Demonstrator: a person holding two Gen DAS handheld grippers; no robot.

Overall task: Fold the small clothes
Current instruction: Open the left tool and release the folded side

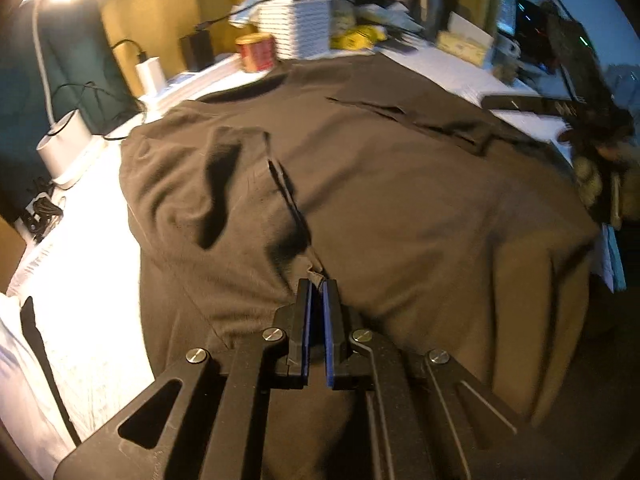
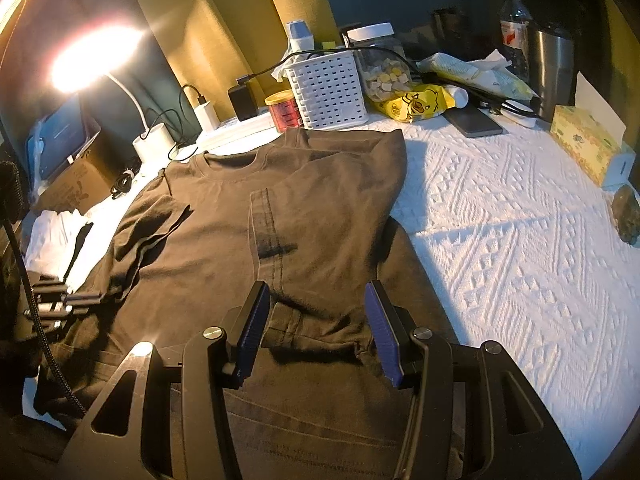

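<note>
Each camera sits just behind its own claw and looks forward and downward along the two fingers. The left wrist view looks steeply down, close over the brown shirt [image 1: 360,184], toward the far edge of the tabletop [image 1: 452,68]. The right wrist view looks less steeply from the near edge, with the white cover to its right. Both views share the shirt, the white basket [image 2: 328,92], the red tin [image 1: 256,51] and the lamp [image 2: 92,60].
</note>
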